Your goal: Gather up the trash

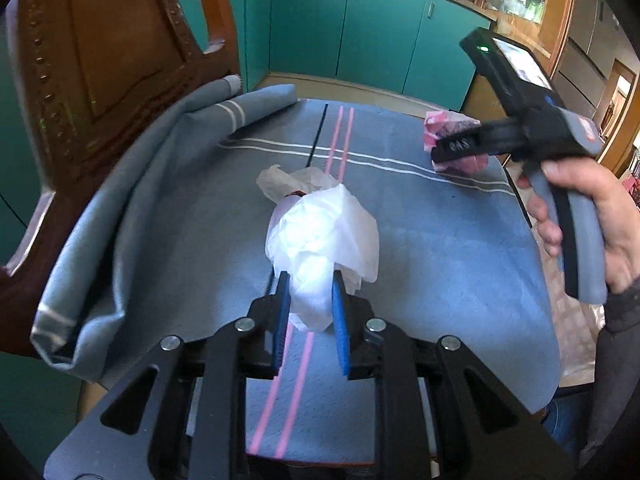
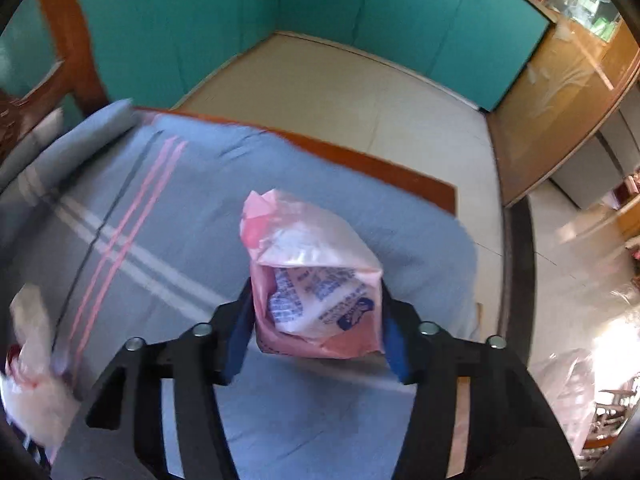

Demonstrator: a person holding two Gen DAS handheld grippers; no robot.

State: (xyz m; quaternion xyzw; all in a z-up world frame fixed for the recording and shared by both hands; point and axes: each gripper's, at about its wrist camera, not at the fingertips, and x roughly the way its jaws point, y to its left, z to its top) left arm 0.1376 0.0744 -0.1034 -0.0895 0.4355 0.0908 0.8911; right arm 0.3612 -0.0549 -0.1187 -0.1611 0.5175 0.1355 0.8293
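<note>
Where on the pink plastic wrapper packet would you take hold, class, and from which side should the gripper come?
Grip the pink plastic wrapper packet across its two flat side faces, coming from above and the near edge of the blue striped tablecloth. It sits boxy and crumpled, with parallel sides narrow enough for the jaws. The right gripper straddles it this way, blue pads against both sides.

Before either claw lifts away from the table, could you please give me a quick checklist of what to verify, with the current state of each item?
1. Left claw shut on the white crumpled wrapper: ok.
2. Right claw pads against the pink packet: ok.
3. Packet fully seated, not slipping: cannot tell.
4. Blue cloth free of both claws: ok.
5. Trash bin in sight for the drop: not ok.
</note>
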